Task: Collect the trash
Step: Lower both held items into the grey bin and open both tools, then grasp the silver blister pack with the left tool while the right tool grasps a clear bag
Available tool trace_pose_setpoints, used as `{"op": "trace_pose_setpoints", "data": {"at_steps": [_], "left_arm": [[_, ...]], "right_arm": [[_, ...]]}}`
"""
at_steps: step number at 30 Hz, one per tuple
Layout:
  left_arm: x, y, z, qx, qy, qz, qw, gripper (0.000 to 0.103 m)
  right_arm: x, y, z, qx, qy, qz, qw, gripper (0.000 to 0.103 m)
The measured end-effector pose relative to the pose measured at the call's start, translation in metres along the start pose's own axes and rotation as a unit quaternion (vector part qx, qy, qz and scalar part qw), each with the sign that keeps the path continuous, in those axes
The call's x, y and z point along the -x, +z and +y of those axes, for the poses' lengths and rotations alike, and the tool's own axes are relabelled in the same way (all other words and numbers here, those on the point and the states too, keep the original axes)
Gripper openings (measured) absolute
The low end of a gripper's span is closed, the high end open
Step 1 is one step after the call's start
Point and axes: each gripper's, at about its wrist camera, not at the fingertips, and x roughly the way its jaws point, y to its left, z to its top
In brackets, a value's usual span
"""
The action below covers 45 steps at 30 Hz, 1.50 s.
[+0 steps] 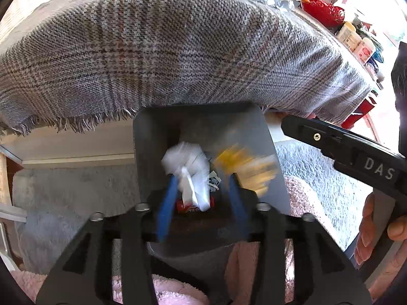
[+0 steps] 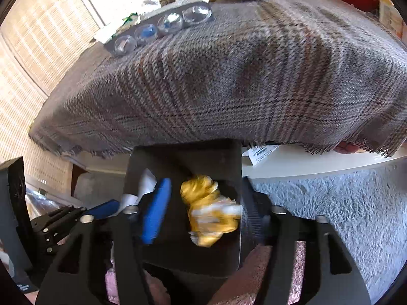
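Jaws apart over bin (image 1: 152,137), tablecloth (image 1: 178,50) beyond

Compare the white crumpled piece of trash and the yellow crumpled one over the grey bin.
Colour: the white crumpled plastic wrapper is pale and translucent; the yellow crumpled wrapper is golden with white patches.
Place: the white wrapper lies between the left tongs, the yellow wrapper between the right tongs.
Shared: both are motion-blurred, untouched by the pads, over the grey metal bin.

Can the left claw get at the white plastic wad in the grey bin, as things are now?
Probably yes. The left claw stands open right over the grey bin, and the white plastic wad lies between its blue fingers. Nothing covers the wad; the yellow wrapper lies beside it.
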Motion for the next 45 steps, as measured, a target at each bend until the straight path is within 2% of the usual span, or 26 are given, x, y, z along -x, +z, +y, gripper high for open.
{"op": "trace_pose_setpoints", "data": {"at_steps": [1,3,4,6,11,15,18,26,30,45], "left_arm": [[0.003,0.003,0.004,0.001,0.0,-0.001,1.0,0.049],[0.007,0.004,0.007,0.004,-0.001,-0.004,1.0,0.063],[0.013,0.005,0.005,0.005,-0.002,-0.006,1.0,0.067],[0.02,0.006,0.007,0.004,0.0,-0.012,0.9999,0.081],[0.03,0.009,0.008,0.003,0.004,-0.017,0.9998,0.092],[0.041,0.014,0.009,0.0,0.001,-0.02,0.9998,0.095],[0.05,0.024,-0.002,-0.002,0.005,-0.031,0.9995,0.095],[0.095,0.051,0.007,-0.001,0.03,-0.082,0.9961,0.095],[0.102,0.072,0.014,-0.006,0.041,-0.105,0.9937,0.095],[0.1,0.13,-0.005,-0.057,0.039,-0.119,0.9905,0.095]], "right_arm": [[0.002,0.0,-0.001,0.0,-0.005,-0.003,1.0,0.071],[0.006,0.002,-0.004,0.0,-0.015,-0.01,1.0,0.083],[0.008,0.002,-0.005,0.0,-0.018,-0.013,1.0,0.085],[0.011,0.002,-0.007,-0.001,-0.025,-0.018,1.0,0.091],[0.019,0.004,-0.011,-0.004,-0.031,-0.027,0.999,0.096],[0.03,0.005,-0.012,-0.001,-0.028,-0.035,0.999,0.099],[0.046,0.013,-0.013,-0.001,-0.022,-0.056,0.998,0.099],[0.082,0.049,-0.01,0.02,-0.028,-0.117,0.993,0.099],[0.089,0.069,-0.008,0.033,-0.03,-0.137,0.99,0.099],[0.072,0.117,-0.006,0.047,-0.041,-0.148,0.987,0.099]]}}
